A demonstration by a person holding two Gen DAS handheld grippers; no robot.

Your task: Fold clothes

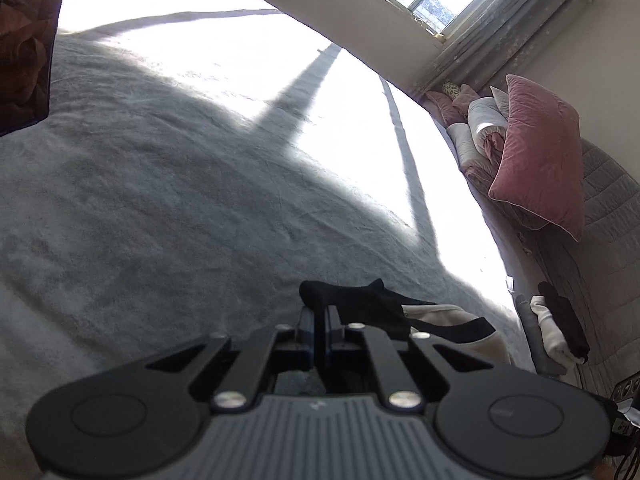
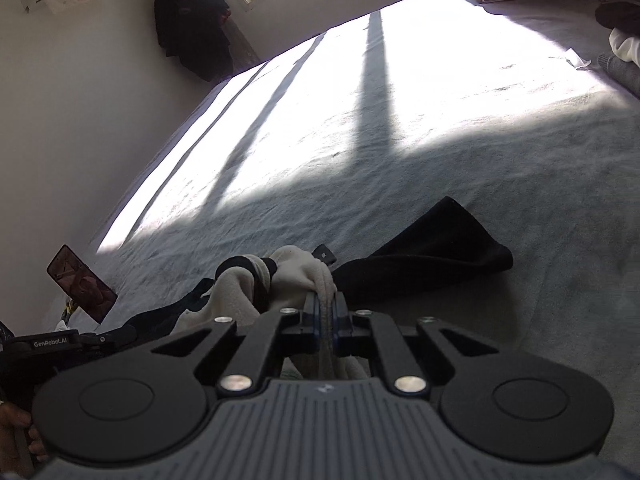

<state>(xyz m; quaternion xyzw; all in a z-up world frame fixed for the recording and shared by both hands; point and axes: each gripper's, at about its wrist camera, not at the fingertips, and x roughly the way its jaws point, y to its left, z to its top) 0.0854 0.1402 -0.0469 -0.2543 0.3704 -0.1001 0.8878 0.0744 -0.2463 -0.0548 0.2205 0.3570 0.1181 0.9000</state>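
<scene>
Presently: garment held at both ends, fold unfinished

Left gripper [image 1: 319, 320] is clamped on the black-and-cream garment [image 2: 432, 256]; right gripper [image 2: 328, 312] pinches its cream fleece. It lies bunched near the bed [image 2: 400, 152]'s near edge. Folded pieces [image 1: 560, 332] sit stacked by the headboard edge; flattening and folding remain.

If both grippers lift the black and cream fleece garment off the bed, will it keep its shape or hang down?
The black and cream fleece garment is probably floppy: it already bunches and drapes between the left gripper and right gripper. The free black part would likely sag. Its fuzzy surface seems unlikely to slip.
</scene>
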